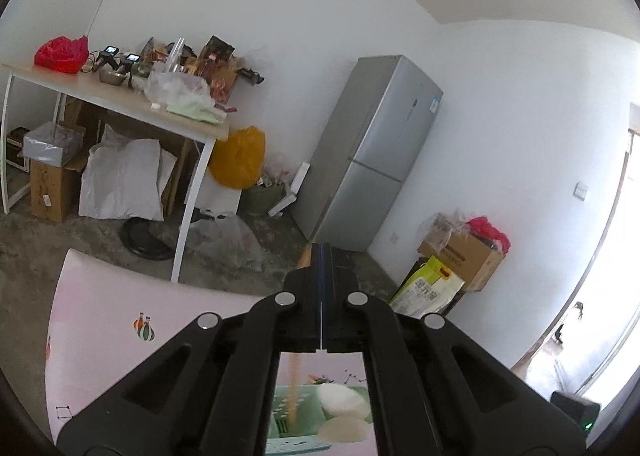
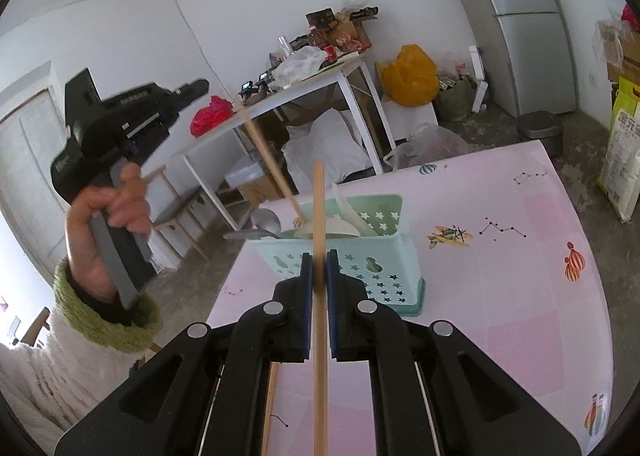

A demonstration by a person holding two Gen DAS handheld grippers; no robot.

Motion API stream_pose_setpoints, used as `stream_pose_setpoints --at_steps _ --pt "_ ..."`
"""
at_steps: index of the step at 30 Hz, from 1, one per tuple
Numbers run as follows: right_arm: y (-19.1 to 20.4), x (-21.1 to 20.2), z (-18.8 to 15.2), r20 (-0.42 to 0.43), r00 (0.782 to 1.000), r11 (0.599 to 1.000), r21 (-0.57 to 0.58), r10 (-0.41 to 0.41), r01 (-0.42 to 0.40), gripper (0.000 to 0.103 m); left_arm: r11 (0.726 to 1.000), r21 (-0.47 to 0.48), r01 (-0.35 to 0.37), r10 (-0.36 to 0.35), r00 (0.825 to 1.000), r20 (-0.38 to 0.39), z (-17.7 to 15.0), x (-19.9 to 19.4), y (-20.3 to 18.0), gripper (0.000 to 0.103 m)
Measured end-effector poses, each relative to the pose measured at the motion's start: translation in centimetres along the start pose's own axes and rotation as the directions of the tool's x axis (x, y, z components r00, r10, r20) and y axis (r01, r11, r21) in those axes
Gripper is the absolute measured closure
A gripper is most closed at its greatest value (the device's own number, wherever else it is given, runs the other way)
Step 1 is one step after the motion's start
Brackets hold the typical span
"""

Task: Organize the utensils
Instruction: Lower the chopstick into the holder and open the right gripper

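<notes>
A mint green star-cut basket [image 2: 360,268] stands on the pink table [image 2: 500,296]. It holds a metal spoon [image 2: 266,222] and white ceramic spoons [image 2: 348,222]. My right gripper [image 2: 319,260] is shut on a wooden chopstick [image 2: 319,196], upright just in front of the basket. Another chopstick [image 2: 272,164], blurred, leans out of the basket to the upper left. My left gripper [image 2: 202,86], held by a hand, is up left of it and apart from its top. In the left wrist view the left gripper [image 1: 322,252] is shut with nothing seen between the pads; the basket [image 1: 296,408] shows below it.
A further wooden stick [image 2: 269,408] lies under my right gripper. Behind the pink table stand a cluttered white table [image 2: 304,90], a grey fridge [image 1: 372,152], a yellow bag [image 2: 408,76], a small bin [image 2: 540,132] and cardboard boxes [image 1: 464,256]. The floor is bare concrete.
</notes>
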State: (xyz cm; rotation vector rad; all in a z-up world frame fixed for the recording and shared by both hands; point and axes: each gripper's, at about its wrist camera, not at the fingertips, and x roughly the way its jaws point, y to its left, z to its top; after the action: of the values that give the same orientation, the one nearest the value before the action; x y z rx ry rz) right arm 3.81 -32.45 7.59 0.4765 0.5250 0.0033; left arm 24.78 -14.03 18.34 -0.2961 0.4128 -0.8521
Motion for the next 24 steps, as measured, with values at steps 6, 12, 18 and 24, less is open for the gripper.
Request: stream_pose_setpoints --at_steps 6,12,18,24 --pt "-0.5 0.1 -0.3 -0.008 1.0 1.0 0.017 -0.003 0.003 0.096 1.0 -0.009 -0.015 0.015 0.998 -0.068 -2.0 0.6 0.9 0.103" --pt "-0.7 -0.4 0.0 0.004 1.0 1.0 0.023 0.001 -0.001 0.096 1.0 0.004 -0.031 0.031 0.995 -0.092 -3.7 -1.6 1.2 0.102" --pt "-0.3 -0.7 1.3 0.026 0.998 0.998 0.027 0.051 -0.052 0.096 0.998 0.047 -0.048 0.054 0.991 -0.123 -6.3 -5.7 1.0 0.079" --pt "1.8 -0.9 5.1 0.113 0.982 0.988 -0.036 0.152 -0.149 0.096 0.994 0.082 -0.077 0.092 0.978 -0.187 -10.1 -9.4 2.2 0.069"
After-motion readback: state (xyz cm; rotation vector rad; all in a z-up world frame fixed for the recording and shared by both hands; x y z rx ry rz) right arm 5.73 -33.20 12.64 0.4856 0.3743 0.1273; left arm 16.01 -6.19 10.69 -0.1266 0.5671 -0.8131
